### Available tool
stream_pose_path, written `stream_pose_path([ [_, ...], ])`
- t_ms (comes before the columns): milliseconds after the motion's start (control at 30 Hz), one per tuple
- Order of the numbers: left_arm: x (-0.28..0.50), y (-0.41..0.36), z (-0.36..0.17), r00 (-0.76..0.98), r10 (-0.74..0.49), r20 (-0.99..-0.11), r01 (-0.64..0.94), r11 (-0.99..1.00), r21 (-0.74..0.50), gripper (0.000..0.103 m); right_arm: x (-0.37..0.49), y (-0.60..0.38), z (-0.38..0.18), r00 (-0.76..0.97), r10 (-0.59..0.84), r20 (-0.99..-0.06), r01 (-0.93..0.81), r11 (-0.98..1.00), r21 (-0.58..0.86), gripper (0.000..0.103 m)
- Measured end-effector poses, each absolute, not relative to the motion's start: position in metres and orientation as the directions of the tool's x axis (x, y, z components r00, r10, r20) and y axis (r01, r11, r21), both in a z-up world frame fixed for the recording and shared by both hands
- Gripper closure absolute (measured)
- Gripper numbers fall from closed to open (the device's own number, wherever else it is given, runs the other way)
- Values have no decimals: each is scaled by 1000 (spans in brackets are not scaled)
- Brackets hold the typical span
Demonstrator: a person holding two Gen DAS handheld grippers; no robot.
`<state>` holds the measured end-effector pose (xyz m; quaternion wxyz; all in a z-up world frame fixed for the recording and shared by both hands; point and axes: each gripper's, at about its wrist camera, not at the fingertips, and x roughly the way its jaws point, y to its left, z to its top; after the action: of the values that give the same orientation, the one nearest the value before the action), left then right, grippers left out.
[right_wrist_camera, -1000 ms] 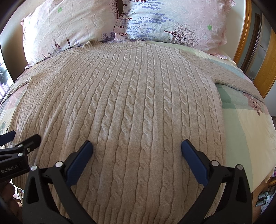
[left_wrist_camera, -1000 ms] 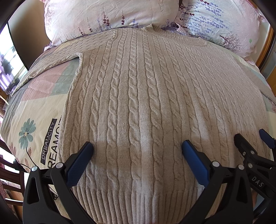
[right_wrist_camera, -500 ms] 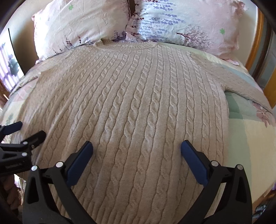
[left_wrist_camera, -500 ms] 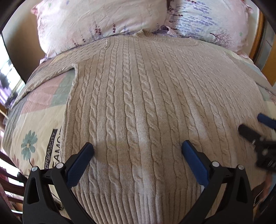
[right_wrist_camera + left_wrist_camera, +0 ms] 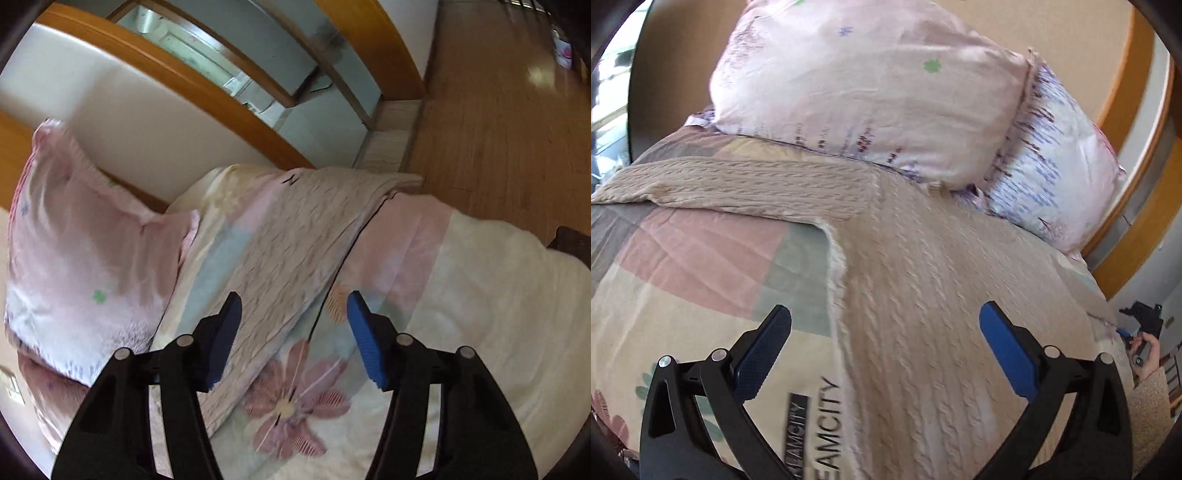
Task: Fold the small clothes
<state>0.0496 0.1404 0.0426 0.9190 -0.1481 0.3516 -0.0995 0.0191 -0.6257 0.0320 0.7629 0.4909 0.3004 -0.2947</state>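
A beige cable-knit sweater [image 5: 942, 295] lies flat on the bed, its left sleeve [image 5: 738, 181] stretched out to the left below the pillows. My left gripper [image 5: 882, 332] is open and empty above the sweater's left side edge near the armpit. In the right wrist view the sweater's right sleeve [image 5: 295, 251] runs away over the bedspread toward the bed's edge. My right gripper [image 5: 293, 317] is open and empty just above this sleeve. The right gripper also shows far right in the left wrist view [image 5: 1143, 325], held by a hand.
Two floral pillows [image 5: 871, 92] lie at the head of the bed; one shows in the right wrist view [image 5: 81, 258]. The patterned bedspread [image 5: 683, 266] surrounds the sweater. A wooden headboard [image 5: 166, 74] and wooden floor [image 5: 509, 110] lie beyond the bed's right edge.
Both grippers have swung outward from the sweater's lower body: the left toward the left armpit and sleeve, the right toward the right sleeve at the bed's edge. Both stay open.
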Motion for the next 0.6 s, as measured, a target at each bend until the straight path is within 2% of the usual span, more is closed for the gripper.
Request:
stream_pose_path([
  [67, 57, 160, 40, 739, -252, -626, 21, 936, -352, 1, 23, -635, 24, 667, -143, -731, 731, 312, 606, 52],
  [200, 63, 205, 34, 757, -270, -595, -60, 878, -475, 1, 24, -650, 17, 674, -171, -719, 732, 286, 618, 64],
  [233, 62, 214, 33, 765, -264, -588, -80, 866, -493, 1, 26, -653, 14, 665, -184, -723, 741, 284, 609, 73],
  [267, 63, 223, 32, 771, -264, -579, -94, 853, -514, 1, 31, -657, 12, 656, -188, -731, 749, 285, 599, 88],
  [300, 62, 232, 30, 778, -267, -568, -105, 837, -537, 1, 34, -660, 12, 652, -186, -735, 751, 291, 592, 94],
  [367, 62, 246, 28, 789, -263, -555, -131, 810, -571, 1, 41, -654, 23, 651, -223, -725, 750, 335, 571, 96],
  [433, 63, 260, 25, 793, -253, -554, -161, 790, -591, 3, 55, -626, 58, 711, -270, -649, 685, 473, 554, 96],
  [467, 64, 267, 24, 795, -247, -555, -174, 783, -598, 8, 65, -601, 79, 761, -257, -596, 619, 563, 548, 96],
  [533, 66, 278, 21, 795, -230, -561, -206, 768, -607, 14, 87, -542, 115, 842, -170, -512, 465, 712, 526, 96],
  [600, 68, 290, 18, 799, -224, -559, -232, 743, -628, 20, 111, -465, 144, 891, -9, -455, 260, 830, 494, 97],
])
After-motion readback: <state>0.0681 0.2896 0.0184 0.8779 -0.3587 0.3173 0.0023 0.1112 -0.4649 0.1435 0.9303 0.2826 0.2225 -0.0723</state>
